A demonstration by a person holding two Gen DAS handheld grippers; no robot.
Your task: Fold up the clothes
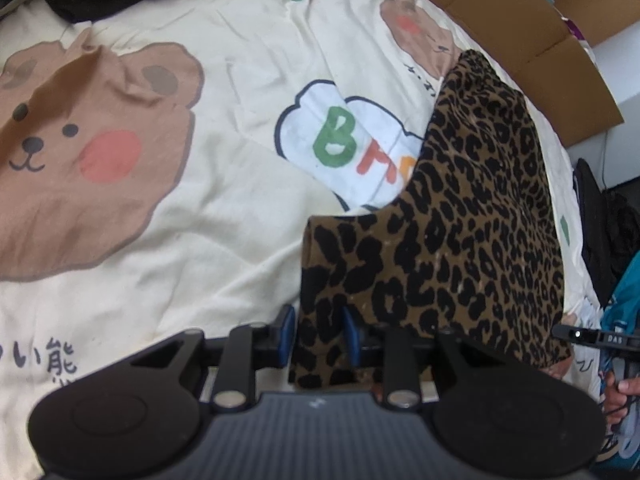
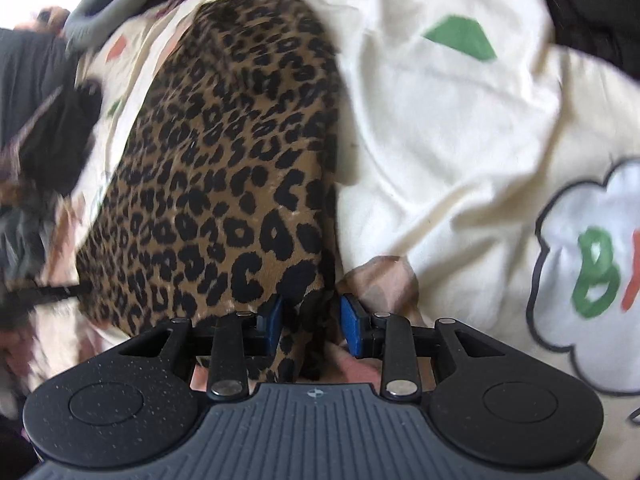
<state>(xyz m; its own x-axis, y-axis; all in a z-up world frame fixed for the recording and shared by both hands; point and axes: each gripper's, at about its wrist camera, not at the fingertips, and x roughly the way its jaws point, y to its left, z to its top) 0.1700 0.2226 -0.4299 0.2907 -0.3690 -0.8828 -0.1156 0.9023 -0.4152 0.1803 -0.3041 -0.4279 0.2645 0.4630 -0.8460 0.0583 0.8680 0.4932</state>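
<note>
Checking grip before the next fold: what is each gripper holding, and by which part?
Both hold the leopard-print garment. The left gripper pinches a near corner; the right gripper has the near edge between its fingers, though whether it is clamped cannot be told.
</note>
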